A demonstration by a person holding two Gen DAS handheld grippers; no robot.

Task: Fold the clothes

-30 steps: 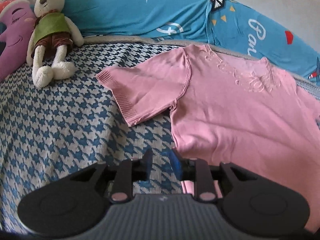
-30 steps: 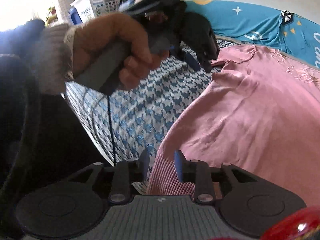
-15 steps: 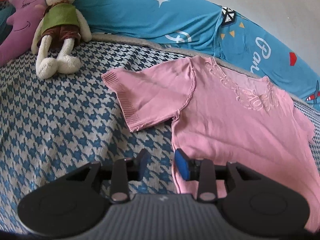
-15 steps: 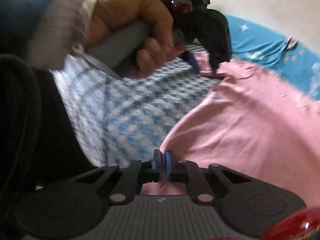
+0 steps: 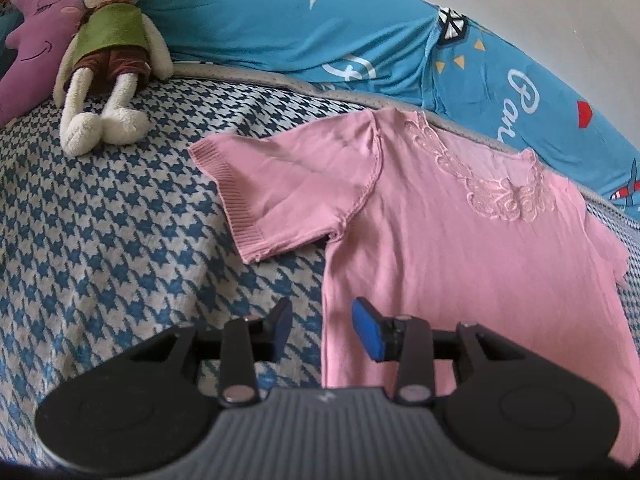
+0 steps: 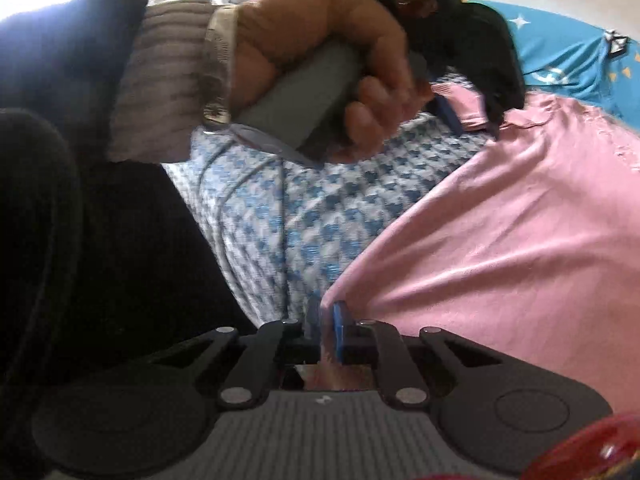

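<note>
Houndstooth bedspread (image 5: 100,240), flat pink top (image 5: 460,248), left gripper (image 5: 322,326) opening, right gripper (image 6: 326,326) clamping hem.

A second ago the right gripper (image 6: 326,326) stood apart around the ribbed hem of the pink top (image 6: 500,240); now it pinches the hem's corner, jaws opening slightly. The left gripper (image 5: 322,330), nearly closed then, has spread and is opening over the top's side edge (image 5: 326,320), one finger on the houndstooth bedcover (image 5: 120,240).
</note>
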